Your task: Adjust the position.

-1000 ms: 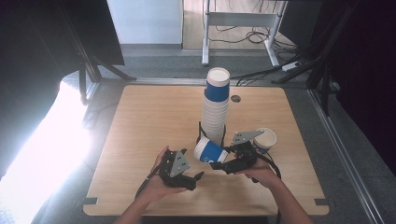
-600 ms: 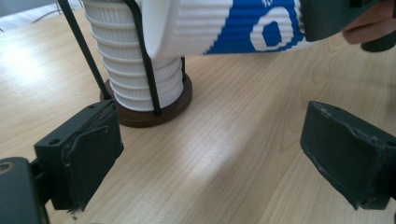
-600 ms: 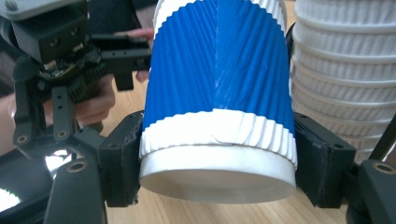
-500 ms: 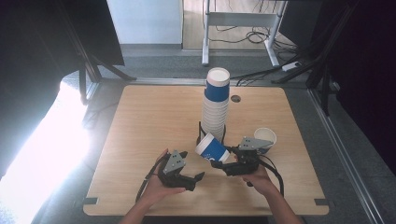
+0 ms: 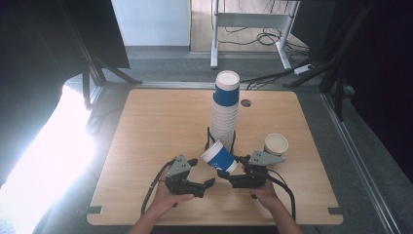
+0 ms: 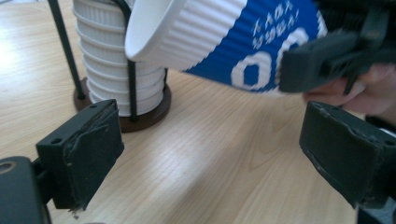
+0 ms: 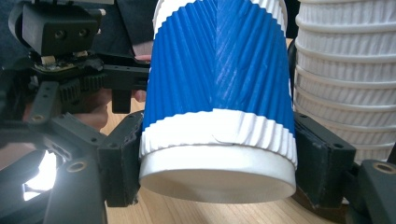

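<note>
Right gripper clamps blue cup by its base, left gripper open beside; next probably handover.
</note>
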`<move>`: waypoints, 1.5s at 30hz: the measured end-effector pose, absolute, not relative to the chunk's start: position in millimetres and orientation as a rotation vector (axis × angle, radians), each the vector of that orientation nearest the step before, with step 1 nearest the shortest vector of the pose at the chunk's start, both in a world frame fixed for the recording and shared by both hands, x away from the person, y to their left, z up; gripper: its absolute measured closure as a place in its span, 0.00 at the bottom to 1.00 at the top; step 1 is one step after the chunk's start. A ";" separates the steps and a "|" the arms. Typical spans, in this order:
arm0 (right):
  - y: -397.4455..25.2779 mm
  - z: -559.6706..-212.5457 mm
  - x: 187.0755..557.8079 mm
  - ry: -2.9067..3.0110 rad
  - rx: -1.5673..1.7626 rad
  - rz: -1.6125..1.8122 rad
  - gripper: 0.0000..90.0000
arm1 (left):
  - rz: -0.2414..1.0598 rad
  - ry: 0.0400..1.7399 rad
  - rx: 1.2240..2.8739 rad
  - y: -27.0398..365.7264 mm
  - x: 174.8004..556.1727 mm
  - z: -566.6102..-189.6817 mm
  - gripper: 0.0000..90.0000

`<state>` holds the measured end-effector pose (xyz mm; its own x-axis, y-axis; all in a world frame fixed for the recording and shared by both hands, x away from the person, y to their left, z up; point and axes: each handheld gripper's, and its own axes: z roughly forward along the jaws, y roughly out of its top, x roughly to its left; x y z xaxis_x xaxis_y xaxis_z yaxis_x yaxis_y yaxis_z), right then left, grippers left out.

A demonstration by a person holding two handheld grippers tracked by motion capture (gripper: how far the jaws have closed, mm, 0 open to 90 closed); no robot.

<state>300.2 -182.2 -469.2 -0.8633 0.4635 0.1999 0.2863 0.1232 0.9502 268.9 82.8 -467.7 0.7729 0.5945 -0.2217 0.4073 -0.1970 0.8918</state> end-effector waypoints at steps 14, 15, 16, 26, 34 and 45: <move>-177.4 -475.2 293.5 2.203 0.732 1.850 0.30 | -0.006 0.816 1.673 83.7 281.3 -464.0 0.07; -177.2 -475.2 293.2 2.203 0.727 1.848 0.30 | -0.022 0.820 1.665 83.5 282.7 -463.9 0.07; -177.0 -475.2 293.0 2.201 0.723 1.847 0.30 | -0.040 0.823 1.652 83.1 284.3 -464.2 0.07; -174.1 -474.5 289.0 2.189 0.697 1.847 0.30 | -0.138 0.854 1.581 79.2 301.7 -460.3 0.08; -171.9 -475.1 287.7 2.188 0.689 1.831 0.31 | -0.217 0.877 1.523 76.2 313.7 -460.4 0.08; -171.3 -474.6 287.8 2.191 0.688 1.809 0.31 | -0.248 0.884 1.480 75.9 318.3 -462.8 0.11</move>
